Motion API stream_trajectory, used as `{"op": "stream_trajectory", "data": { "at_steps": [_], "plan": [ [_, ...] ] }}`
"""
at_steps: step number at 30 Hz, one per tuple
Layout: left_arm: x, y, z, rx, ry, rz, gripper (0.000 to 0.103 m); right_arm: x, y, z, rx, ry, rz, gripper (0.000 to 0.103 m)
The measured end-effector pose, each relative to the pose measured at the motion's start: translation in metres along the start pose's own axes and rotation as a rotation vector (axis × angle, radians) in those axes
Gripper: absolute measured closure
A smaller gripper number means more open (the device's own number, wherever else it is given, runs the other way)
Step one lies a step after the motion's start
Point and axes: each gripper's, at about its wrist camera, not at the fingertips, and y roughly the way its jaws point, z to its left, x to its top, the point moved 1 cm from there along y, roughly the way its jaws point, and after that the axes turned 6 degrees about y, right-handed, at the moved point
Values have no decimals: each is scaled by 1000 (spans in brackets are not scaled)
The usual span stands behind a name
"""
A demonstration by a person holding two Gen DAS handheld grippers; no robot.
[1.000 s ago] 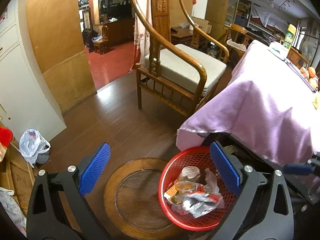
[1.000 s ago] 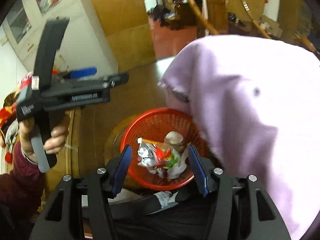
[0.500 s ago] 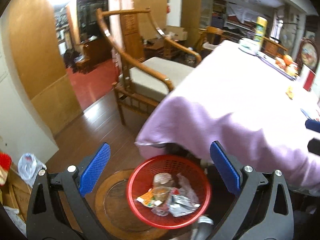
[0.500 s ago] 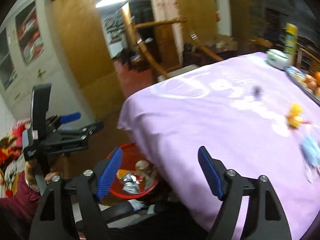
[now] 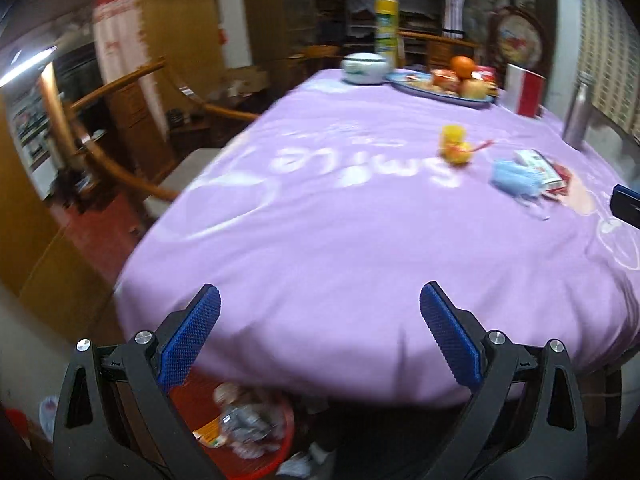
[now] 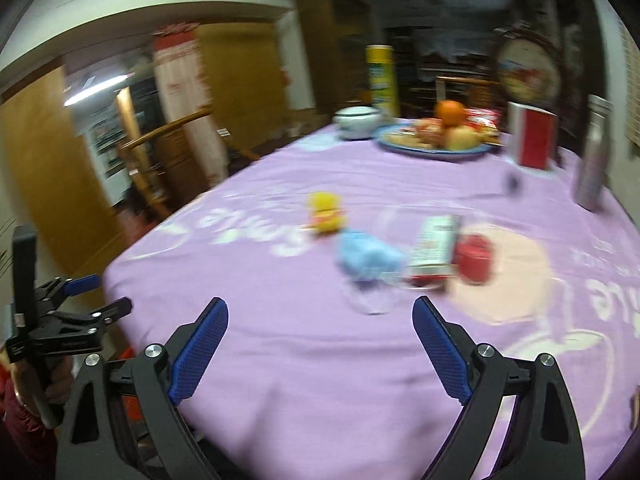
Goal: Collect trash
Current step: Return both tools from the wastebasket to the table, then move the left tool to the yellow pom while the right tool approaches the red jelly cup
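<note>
With both my left gripper [image 5: 320,312] and right gripper [image 6: 320,324] spread wide and empty, I should line up squarely on the blue mask [image 6: 366,258] at frame centre.

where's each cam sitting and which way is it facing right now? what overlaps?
Left wrist: above the near table edge, facing across the purple tablecloth; open left claw shows, red bin below.
Right wrist: over the table, facing the blue mask and fruit plate; open right claw shows, plus the left claw's body at far left.
Shared: tablecloth, mask, yellow toy, plate.
</note>
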Motion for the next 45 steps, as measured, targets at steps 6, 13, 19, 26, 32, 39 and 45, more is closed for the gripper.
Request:
{"op": "stream_trajectory", "data": {
  "at_steps": [6,13,19,26,32,39,45],
  "plan": [
    [52,39,-52,-68,100,5,7,20,13,-45,-94,62,-23,11],
    [108,86,-92,-132,150,13,7,53,29,-78,-161,91,-64,8],
    [146,126,-109,-192,135,44,7,56,40,-100,-168,143,-89,6],
    [167,170,-124,-212,141,95,7,49,60,-125,-101,269,3,6],
    [163,202,-119,-220,115,167,7,47,62,-124,-147,253,4,6],
    [158,209,-116,-176,109,168,6,44,70,-111,-218,167,22,6],
    [158,209,-117,-175,109,168,6,44,81,-122,-209,206,80,6]
  ]
}}
